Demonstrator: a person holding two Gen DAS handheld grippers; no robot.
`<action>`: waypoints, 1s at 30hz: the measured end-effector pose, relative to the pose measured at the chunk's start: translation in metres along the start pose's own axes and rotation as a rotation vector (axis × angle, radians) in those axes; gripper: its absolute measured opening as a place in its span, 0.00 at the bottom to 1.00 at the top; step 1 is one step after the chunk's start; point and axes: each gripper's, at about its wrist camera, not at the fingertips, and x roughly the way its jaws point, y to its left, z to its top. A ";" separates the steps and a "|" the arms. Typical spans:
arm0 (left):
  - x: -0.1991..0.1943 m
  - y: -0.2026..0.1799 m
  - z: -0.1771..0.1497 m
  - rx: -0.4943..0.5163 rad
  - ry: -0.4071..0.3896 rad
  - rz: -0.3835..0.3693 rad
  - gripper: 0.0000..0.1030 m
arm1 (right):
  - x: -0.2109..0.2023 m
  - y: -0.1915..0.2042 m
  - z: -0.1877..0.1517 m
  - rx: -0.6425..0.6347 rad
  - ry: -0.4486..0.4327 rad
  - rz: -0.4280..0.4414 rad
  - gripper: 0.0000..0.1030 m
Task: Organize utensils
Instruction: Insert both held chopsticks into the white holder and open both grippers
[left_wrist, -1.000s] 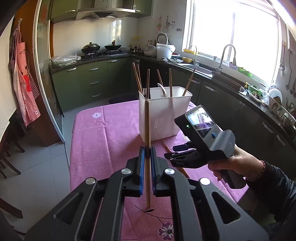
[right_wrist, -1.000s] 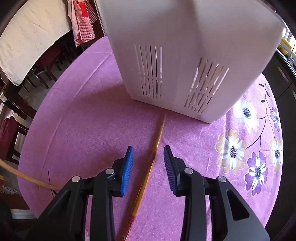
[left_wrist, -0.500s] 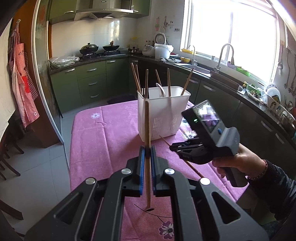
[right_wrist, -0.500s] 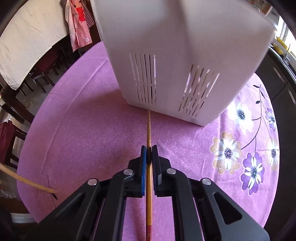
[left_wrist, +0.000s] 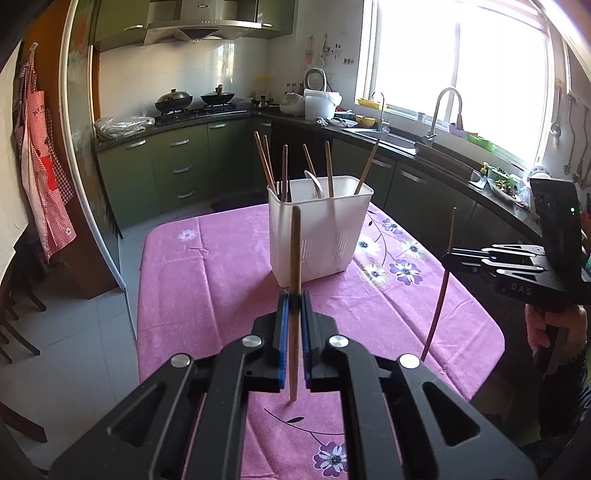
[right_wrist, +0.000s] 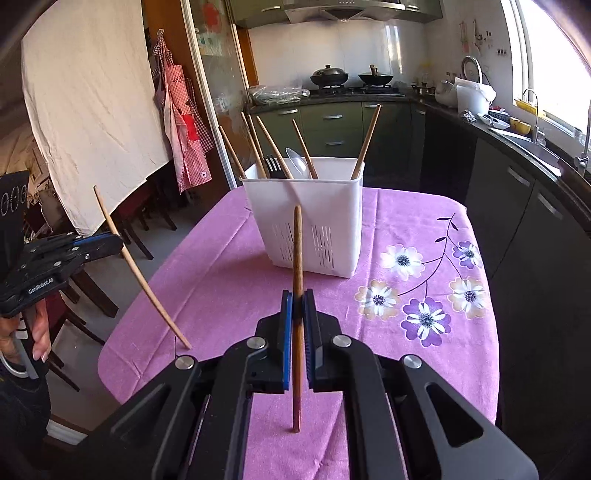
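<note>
A white slotted utensil holder (left_wrist: 319, 236) (right_wrist: 306, 218) stands on the pink flowered tablecloth (left_wrist: 221, 280) (right_wrist: 229, 273), with several chopsticks, a spoon and a fork upright in it. My left gripper (left_wrist: 294, 306) (right_wrist: 114, 240) is shut on a pale wooden chopstick (left_wrist: 294, 258) (right_wrist: 140, 273), held above the cloth short of the holder. My right gripper (right_wrist: 298, 308) (left_wrist: 448, 254) is shut on a darker reddish chopstick (right_wrist: 297, 258) (left_wrist: 441, 284), lifted off the table. It hangs at the right of the left wrist view, level with the holder.
Dark green kitchen cabinets, a stove with two woks (left_wrist: 195, 99) and a sink under the window (left_wrist: 406, 136) line the far walls. A red checked apron (right_wrist: 184, 122) hangs by the doorway. Dark wooden chairs (right_wrist: 85, 288) stand left of the table. A hand (left_wrist: 554, 325) grips the right tool.
My right gripper shut on the chopstick that lay by the holder, then rose and pulled back from the holder with it. The left gripper kept still with its chopstick.
</note>
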 end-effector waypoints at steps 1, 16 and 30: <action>-0.001 0.000 0.001 0.000 -0.003 0.000 0.06 | -0.004 -0.001 -0.002 0.001 -0.006 0.001 0.06; -0.010 -0.005 0.115 0.015 -0.098 -0.060 0.06 | -0.023 -0.006 -0.005 0.011 -0.039 0.023 0.06; 0.042 -0.020 0.193 0.030 -0.186 0.030 0.06 | -0.030 -0.012 -0.011 0.026 -0.042 0.044 0.06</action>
